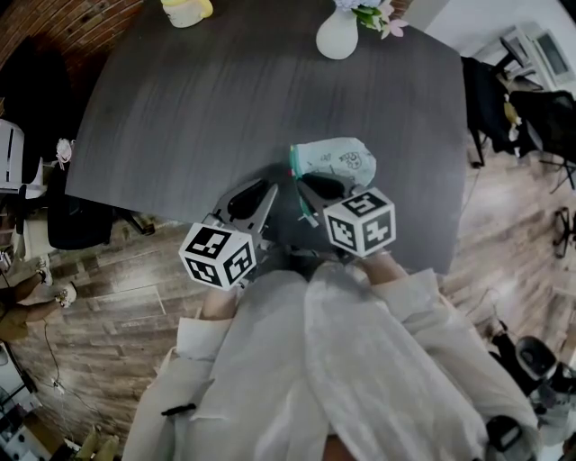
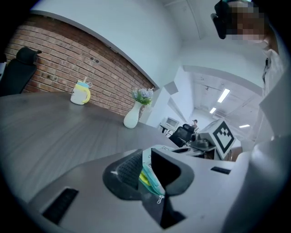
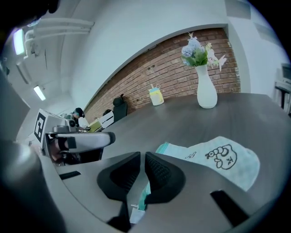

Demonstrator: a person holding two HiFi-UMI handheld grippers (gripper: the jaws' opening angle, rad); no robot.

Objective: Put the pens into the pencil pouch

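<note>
Looks close to finished: no loose pen on the tabletop (image 1: 225,99) in any view. At the lower centre of the head view, near the tabletop's front edge, one pencil pouch (image 1: 340,160), pale mint with a caterpillar drawing, mouth end toward the person. Clamped on one lip of that mouth, the left gripper (image 2: 145,159), with fabric and teal zipper tape filling the gap between its jaws. Just inside, a yellow-green sliver (image 2: 144,176), possibly a pen, though too little showing to say. Nearly together on the other teal edge, the right gripper (image 3: 142,160), pinching zipper tape and a small white tag deep between the jaws. Probably left: zipping up, if anything. Counted: one pouch, two grippers, no pen plainly visible, one white vase (image 1: 337,36) with flowers and one yellow cup (image 1: 184,11) at the top of the frame.
</note>
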